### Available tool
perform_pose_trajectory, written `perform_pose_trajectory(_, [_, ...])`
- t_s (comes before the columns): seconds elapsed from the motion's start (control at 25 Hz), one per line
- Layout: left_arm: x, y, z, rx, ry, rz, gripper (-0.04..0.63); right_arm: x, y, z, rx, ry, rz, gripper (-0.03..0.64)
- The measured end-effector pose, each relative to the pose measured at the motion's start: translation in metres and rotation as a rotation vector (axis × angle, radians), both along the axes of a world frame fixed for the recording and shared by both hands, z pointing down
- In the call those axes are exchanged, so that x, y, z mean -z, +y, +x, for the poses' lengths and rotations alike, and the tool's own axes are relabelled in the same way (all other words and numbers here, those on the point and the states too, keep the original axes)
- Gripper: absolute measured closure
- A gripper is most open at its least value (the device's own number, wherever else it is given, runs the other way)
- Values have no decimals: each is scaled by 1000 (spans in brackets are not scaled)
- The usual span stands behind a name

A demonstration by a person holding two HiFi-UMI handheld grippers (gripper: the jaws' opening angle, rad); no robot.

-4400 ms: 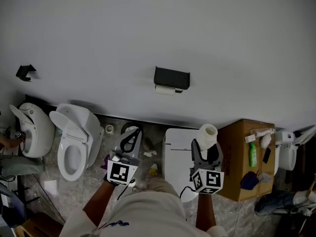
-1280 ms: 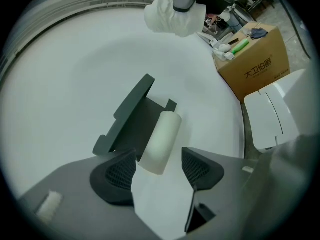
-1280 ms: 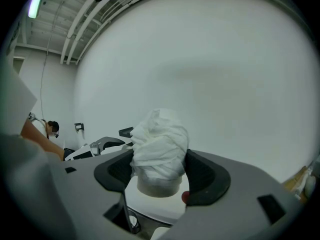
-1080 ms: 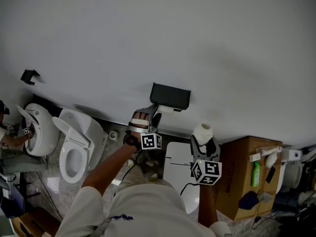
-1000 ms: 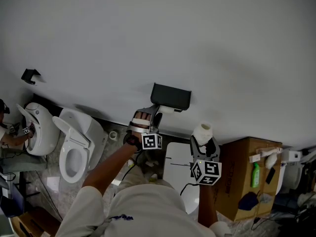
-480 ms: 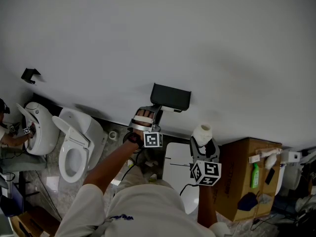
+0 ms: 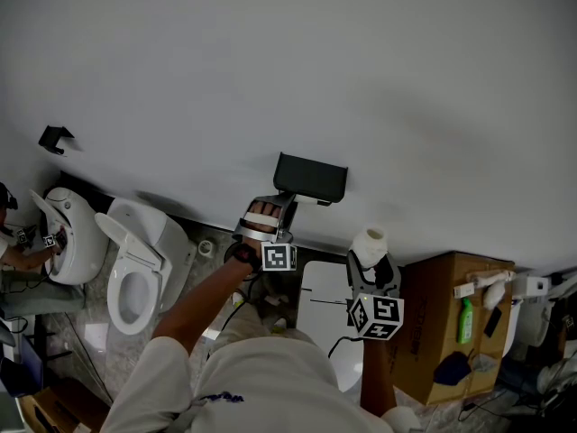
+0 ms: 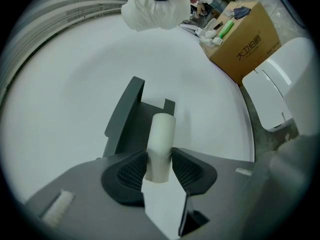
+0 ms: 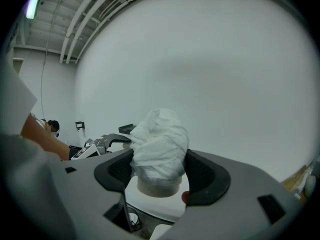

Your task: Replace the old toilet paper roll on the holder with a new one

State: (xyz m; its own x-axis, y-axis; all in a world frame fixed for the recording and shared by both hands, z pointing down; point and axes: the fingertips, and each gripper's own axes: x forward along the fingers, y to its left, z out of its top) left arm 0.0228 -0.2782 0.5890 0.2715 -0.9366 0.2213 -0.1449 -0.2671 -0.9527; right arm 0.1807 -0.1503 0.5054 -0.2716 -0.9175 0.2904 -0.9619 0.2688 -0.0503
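Your right tongs point(image 9: 159, 173) pinch the new roll point(image 9: 160, 143) across its sides. It looks soft and light, so squeeze gently. Farther out, your left tongs point(image 8: 160, 168) have just been closing and now press the old roll point(image 8: 161, 134) between their pads. It is a slim tube, probably stiff and light, still on the holder point(image 8: 124, 115) just ahead of them, so grip it mid-length.

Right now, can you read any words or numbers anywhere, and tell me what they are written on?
"大卫地板", as best it can be read: printed on the side of the cardboard box; the smaller line under it is too small to read.
Green bottle on the box: label too blurred to read.
Marker cubes: black-and-white square patterns only, no words.
Nothing else readable shows.
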Motion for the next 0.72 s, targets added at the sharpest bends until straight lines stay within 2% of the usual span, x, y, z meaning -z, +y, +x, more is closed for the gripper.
perform_pose_trajectory(0.72, [2, 9, 1, -28, -10, 13, 448, -2, 2, -3, 6, -1, -4, 308])
